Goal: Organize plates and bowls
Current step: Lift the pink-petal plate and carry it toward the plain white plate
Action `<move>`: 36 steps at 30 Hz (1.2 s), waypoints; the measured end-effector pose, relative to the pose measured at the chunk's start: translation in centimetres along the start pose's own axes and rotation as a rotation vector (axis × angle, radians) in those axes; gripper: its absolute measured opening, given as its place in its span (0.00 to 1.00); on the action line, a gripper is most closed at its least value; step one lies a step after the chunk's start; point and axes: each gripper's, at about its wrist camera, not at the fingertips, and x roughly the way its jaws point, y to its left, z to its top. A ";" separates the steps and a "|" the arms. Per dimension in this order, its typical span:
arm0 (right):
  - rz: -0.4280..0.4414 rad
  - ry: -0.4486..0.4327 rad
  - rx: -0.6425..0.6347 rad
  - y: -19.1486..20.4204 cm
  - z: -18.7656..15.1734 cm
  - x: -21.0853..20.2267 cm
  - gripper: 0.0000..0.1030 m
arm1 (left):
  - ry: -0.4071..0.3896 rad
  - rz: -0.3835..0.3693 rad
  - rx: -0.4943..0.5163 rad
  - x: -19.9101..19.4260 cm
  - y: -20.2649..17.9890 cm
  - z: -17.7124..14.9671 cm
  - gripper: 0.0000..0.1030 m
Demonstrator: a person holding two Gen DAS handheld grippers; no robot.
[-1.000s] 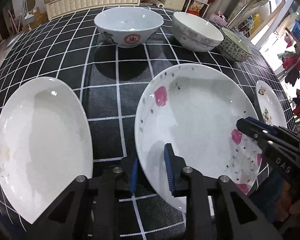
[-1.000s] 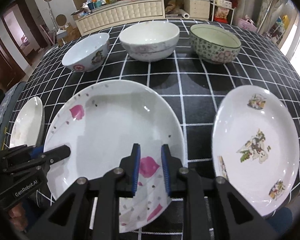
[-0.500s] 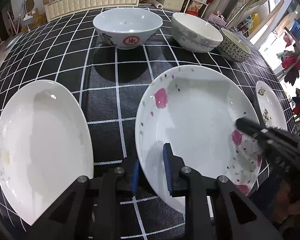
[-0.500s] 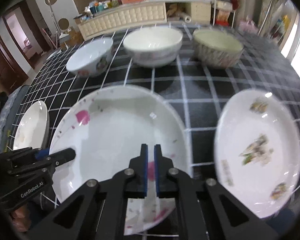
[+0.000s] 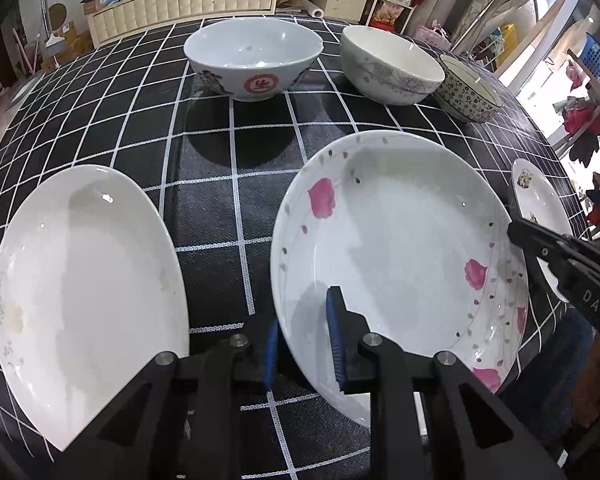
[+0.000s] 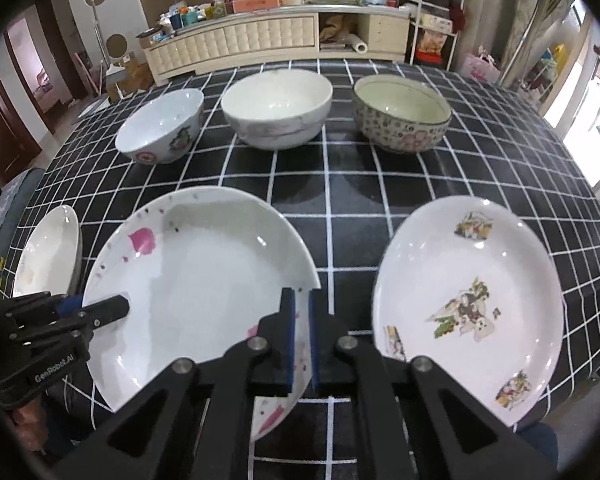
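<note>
Both tongs are clamped on the same plate. The left gripper (image 5: 302,354) has its blue pads on either side of the near-left rim of the pink-flowered plate (image 5: 400,248), one pad under the rim, one inside the well. The right gripper (image 6: 300,336) pinches the plate's near-right rim, pads nearly together with the rim between them; its jaws closed further within the last second, then eased a touch.

Left wrist view: the flowered plate fills the lower middle and right of the frame. A plain white plate (image 5: 84,280) lies at lower left, apart from it. The right gripper's black fingers come in at the right edge, on the plate's far rim.

Right wrist view: the flowered plate sits lower left of centre, its near edge appears raised off the checked tablecloth (image 6: 340,200). A picture-printed plate (image 6: 468,300) lies at lower right, apart from the held one. The plain white plate shows at the far left edge.

Three bowls stand in a row across the upper part of both frames: a bowl with a red seal (image 5: 254,60), a white bowl (image 5: 392,64), a patterned bowl (image 5: 470,94). None touch.
</note>
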 end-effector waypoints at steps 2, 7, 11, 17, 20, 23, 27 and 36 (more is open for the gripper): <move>-0.020 0.008 -0.001 -0.2 -0.1 0.3 0.24 | -0.001 -0.001 -0.002 0.0 0.1 0.0 0.19; -0.020 0.014 0.012 -0.6 -0.4 0.5 0.29 | -0.038 0.010 -0.006 -1.3 0.6 -0.1 0.19; -0.007 0.034 0.022 -0.6 -0.5 1.2 0.31 | -0.046 0.018 -0.023 -2.1 1.5 0.0 0.20; 0.000 0.069 0.033 -0.6 -0.9 2.1 0.31 | -0.061 0.029 -0.031 -2.9 1.7 -0.4 0.23; 0.007 0.083 0.036 -0.6 -1.2 2.5 0.31 | -0.041 0.020 -0.014 -2.4 1.5 -0.4 0.23; 0.014 0.082 0.036 -0.6 -1.5 2.7 0.31 | -0.018 -0.014 -0.041 -1.7 1.9 -0.3 0.23; 0.043 0.082 0.046 -0.6 -1.5 2.9 0.31 | 0.000 -0.021 -0.033 -0.9 1.6 -0.1 0.23; 0.049 0.078 0.044 -0.5 -1.6 2.7 0.28 | 0.002 -0.029 -0.007 -0.4 0.5 -0.2 0.17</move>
